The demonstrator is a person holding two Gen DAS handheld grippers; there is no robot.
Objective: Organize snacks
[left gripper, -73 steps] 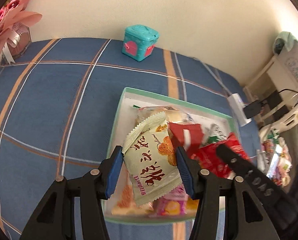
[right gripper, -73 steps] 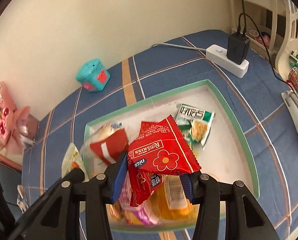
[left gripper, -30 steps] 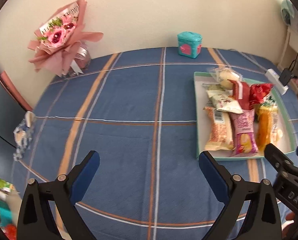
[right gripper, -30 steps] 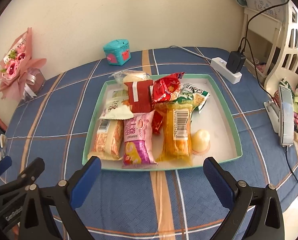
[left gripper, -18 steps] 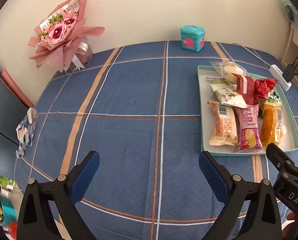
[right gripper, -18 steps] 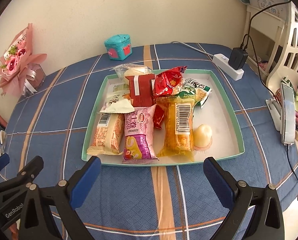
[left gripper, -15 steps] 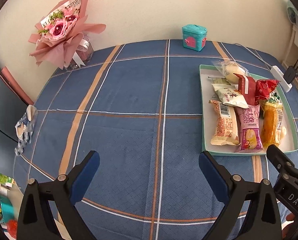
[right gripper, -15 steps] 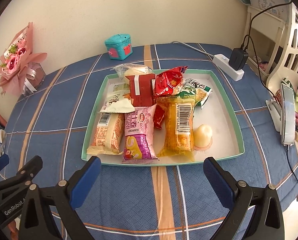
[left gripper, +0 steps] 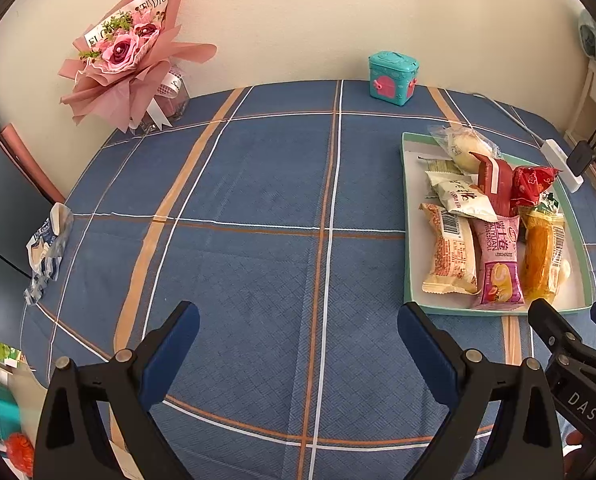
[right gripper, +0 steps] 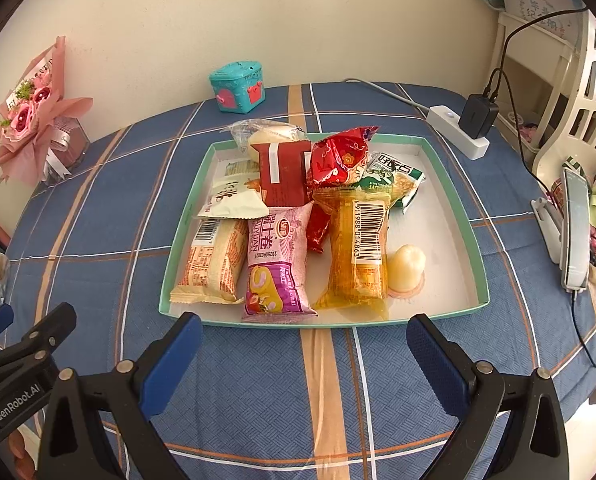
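Both grippers' fingers [left gripper: 185, 324] wide, empty

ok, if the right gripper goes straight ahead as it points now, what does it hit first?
Likely the near rim of the tray, then the pink snack pack just behind it. The right gripper is open, holds nothing, and faces the tray squarely. Its height over the cloth is unclear.

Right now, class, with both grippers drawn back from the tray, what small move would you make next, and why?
Probably none beyond holding off: every snack in view already lies in the tray, from the pink roll pack to the jelly cup. Both the left gripper and the right gripper are open and empty, and the tablecloth shows no loose snack.
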